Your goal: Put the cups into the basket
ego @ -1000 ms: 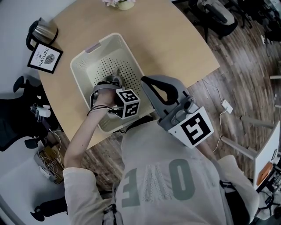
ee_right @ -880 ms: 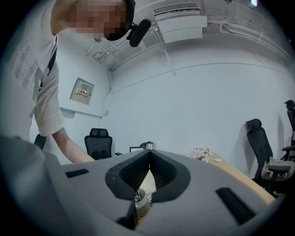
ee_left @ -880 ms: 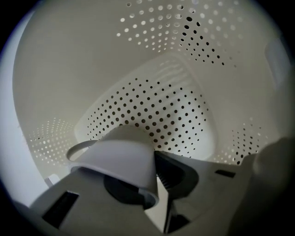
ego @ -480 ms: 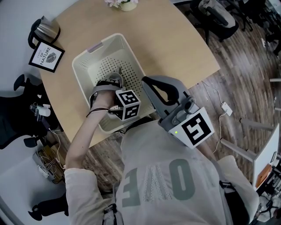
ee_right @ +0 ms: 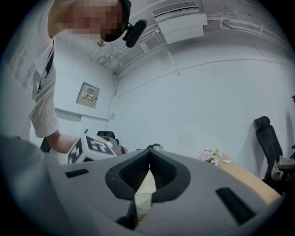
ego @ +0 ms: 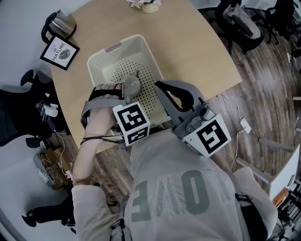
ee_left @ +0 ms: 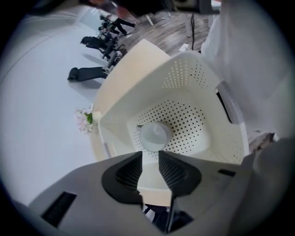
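A pale round cup (ee_left: 155,135) lies on the perforated floor of the cream basket (ee_left: 184,73), seen in the left gripper view. My left gripper (ee_left: 150,161) hangs above it, pointing steeply down into the basket. Its jaws have just been opening; they stand open with nothing between them and do not touch the cup. In the head view its marker cube (ego: 131,123) is over the basket's (ego: 101,59) near rim. My right gripper (ee_right: 149,168) is shut and empty, held level beside the basket, with its cube (ego: 207,136) close to my body.
The basket stands on a round wooden table (ego: 197,42). A kettle (ego: 61,23) and a framed sign (ego: 59,52) sit at the far left, and flowers (ego: 148,4) at the far edge. Office chairs and floor cables surround the table.
My left gripper has risen out of the basket toward the camera and its jaws have parted. The cup stays on the basket floor. The right gripper has kept still.
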`<state>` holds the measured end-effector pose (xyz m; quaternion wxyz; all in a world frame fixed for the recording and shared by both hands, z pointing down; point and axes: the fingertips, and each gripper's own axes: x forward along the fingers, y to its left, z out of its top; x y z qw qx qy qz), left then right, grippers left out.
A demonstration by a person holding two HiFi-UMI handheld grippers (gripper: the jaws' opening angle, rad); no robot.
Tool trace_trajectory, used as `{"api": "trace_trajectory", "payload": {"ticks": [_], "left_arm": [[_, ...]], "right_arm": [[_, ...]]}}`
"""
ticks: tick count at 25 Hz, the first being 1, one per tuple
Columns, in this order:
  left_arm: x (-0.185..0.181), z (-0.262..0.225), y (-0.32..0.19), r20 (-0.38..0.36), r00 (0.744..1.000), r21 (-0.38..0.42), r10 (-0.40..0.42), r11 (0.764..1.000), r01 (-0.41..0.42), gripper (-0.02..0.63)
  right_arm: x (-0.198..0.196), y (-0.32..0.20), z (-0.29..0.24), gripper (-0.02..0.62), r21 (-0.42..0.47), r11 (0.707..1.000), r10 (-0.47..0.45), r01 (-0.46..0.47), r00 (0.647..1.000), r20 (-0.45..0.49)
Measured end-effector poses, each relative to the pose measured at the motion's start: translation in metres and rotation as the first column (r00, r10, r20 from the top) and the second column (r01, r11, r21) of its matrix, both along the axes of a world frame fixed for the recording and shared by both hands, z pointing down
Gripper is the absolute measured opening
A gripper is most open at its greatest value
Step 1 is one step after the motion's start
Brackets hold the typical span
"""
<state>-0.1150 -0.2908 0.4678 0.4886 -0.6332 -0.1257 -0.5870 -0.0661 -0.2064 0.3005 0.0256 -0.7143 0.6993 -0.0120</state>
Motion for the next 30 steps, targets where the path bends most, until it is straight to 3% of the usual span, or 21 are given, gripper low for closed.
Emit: {"api": "trace_trajectory", "payload": {"ticks": [3,5,7,8,9,10,11,12,13,14,15,16,17,18,19,20,26,30], "left_arm": [[-0.003,-0.051,0.001,-0.166,0.984,-0.062,-0.063,0.997,0.054,0.111],[-0.002,-0.083,0.006,-0.326,0.937,-0.166,-0.125,0.983,0.073,0.063],[0.002,-0.112,0.011,-0.506,0.84,-0.283,-0.198,0.958,0.056,0.048],[0.004,-0.126,0.011,-0.593,0.769,-0.333,-0.238,0.942,0.035,0.048],[0.005,-0.141,0.008,-0.677,0.681,-0.371,-0.279,0.928,0.011,0.048],[0.003,-0.158,0.003,-0.76,0.566,-0.393,-0.321,0.919,-0.006,0.048],[-0.003,-0.176,-0.006,-0.836,0.406,-0.406,-0.37,0.914,-0.004,0.048],[-0.016,-0.192,-0.018,-0.883,0.193,-0.433,-0.429,0.901,0.021,0.048],[-0.033,-0.201,-0.031,-0.872,-0.042,-0.489,-0.487,0.871,0.051,0.008],[-0.05,-0.2,-0.04,-0.811,-0.232,-0.563,-0.536,0.824,0.063,0.008],[-0.061,-0.193,-0.043,-0.733,-0.35,-0.637,-0.584,0.77,0.049,0.008],[-0.067,-0.182,-0.042,-0.654,-0.412,-0.701,-0.635,0.713,0.013,0.008],[-0.067,-0.171,-0.038,-0.581,-0.438,-0.751,-0.686,0.659,-0.035,0.008],[-0.063,-0.162,-0.033,-0.523,-0.442,-0.786,-0.729,0.613,-0.081,0.008],[-0.057,-0.155,-0.027,-0.486,-0.433,-0.806,-0.759,0.581,-0.113,0.008],[-0.051,-0.151,-0.021,-0.473,-0.418,-0.814,-0.775,0.566,-0.129,0.008],[-0.034,-0.147,-0.008,-0.49,-0.343,-0.815,-0.802,0.561,-0.146,0.008],[-0.033,-0.149,-0.005,-0.531,-0.327,-0.796,-0.782,0.593,-0.125,0.008]], "right_arm": [[-0.004,-0.005,-0.002,-0.002,0.007,1.0,-0.021,0.021,1.0,-0.007],[-0.006,-0.008,-0.004,-0.002,0.009,0.999,-0.034,0.035,0.999,-0.013],[-0.007,-0.009,-0.008,-0.002,0.017,0.999,-0.046,0.047,0.999,-0.02],[-0.009,-0.01,-0.012,-0.002,0.025,0.998,-0.053,0.053,0.998,-0.023],[-0.01,-0.009,-0.017,-0.002,0.035,0.998,-0.06,0.061,0.998,-0.027],[-0.011,-0.009,-0.023,-0.002,0.047,0.997,-0.066,0.068,0.997,-0.031],[-0.012,-0.009,-0.027,-0.002,0.055,0.996,-0.07,0.072,0.997,-0.037],[-0.012,-0.01,-0.031,-0.002,0.059,0.996,-0.067,0.07,0.997,-0.046],[-0.011,-0.011,-0.032,-0.002,0.057,0.997,-0.055,0.059,0.997,-0.056],[-0.008,-0.014,-0.033,-0.002,0.052,0.998,-0.038,0.041,0.997,-0.068],[-0.006,-0.016,-0.032,-0.002,0.049,0.999,-0.018,0.022,0.997,-0.081],[-0.003,-0.018,-0.03,-0.002,0.048,0.999,0.001,0.003,0.995,-0.095],[-0.001,-0.019,-0.027,-0.002,0.047,0.999,0.02,-0.015,0.994,-0.107],[0.001,-0.019,-0.023,-0.002,0.039,0.999,0.038,-0.034,0.993,-0.111],[0.003,-0.02,-0.018,-0.002,0.02,0.999,0.051,-0.049,0.993,-0.111],[0.002,-0.02,-0.013,-0.002,-0.005,0.998,0.058,-0.059,0.992,-0.11],[-0.012,-0.024,0.004,-0.002,-0.061,0.997,0.038,-0.044,0.996,-0.085],[-0.015,-0.025,0.008,-0.002,-0.073,0.997,0.024,-0.03,0.997,-0.079]]}}
